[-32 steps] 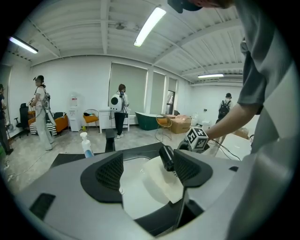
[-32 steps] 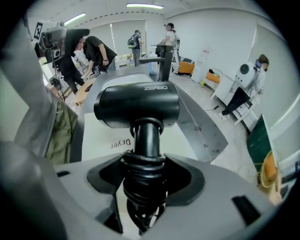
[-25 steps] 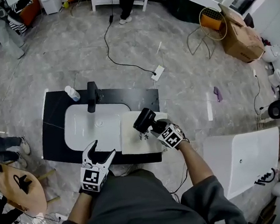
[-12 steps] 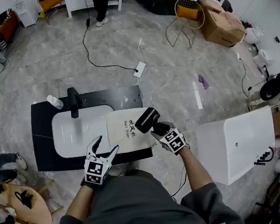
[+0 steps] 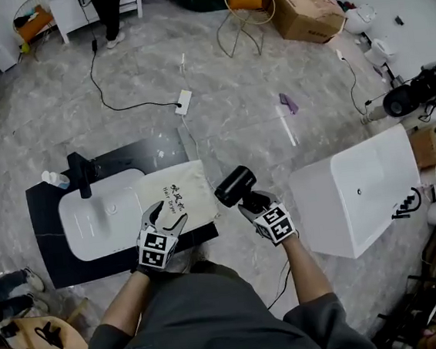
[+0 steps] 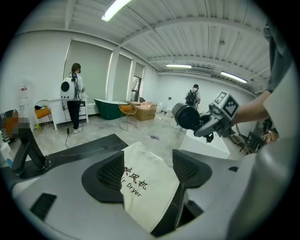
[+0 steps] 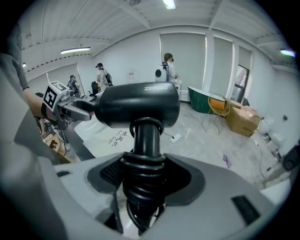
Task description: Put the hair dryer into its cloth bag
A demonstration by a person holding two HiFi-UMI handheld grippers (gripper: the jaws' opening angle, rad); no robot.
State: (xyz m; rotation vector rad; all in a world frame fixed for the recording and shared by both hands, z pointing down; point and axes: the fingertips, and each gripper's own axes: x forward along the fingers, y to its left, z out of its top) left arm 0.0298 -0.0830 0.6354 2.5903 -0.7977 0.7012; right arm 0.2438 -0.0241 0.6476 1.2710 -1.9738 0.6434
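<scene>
Grey marble floor (image 5: 139,85) fills most of the head view. Large white tub unit (image 5: 359,194) sits at right of the frame, well apart from the work area.

Black bench (image 5: 45,227) is at left centre, with a white sink basin (image 5: 99,221) set into it. A black faucet (image 5: 84,172) stands at the basin's upper edge, with a small bottle (image 5: 54,179) just left of it.

Cloth bag (image 5: 175,197) lies flat on the bench's right end, overlapping the basin's right side, printed side up. It's beige with dark lettering.

Hair dryer (image 5: 235,185) is black. I have it in the air just right of the bag's right edge, apart from the bag, barrel toward the upper left of the frame. It's not in the bag.

Right gripper (image 5: 253,202): fingers (image 7: 180,176) are clamped on the dryer's handle, over the cord coiled around it. They stand fairly wide because of that bulk. In the right gripper view the barrel sits crosswise above the fingers.

Left gripper (image 5: 168,214): it's at the bag's lower edge, fingers (image 6: 110,173) spread wide and holding nothing. In the left gripper view the bag shows through the gap, pads not pressing on it. I can't tell if the tips touch the cloth.

A cardboard box (image 5: 306,13) is at top right of the head view, and a white power strip (image 5: 183,101) lies on the floor at upper centre.
</scene>
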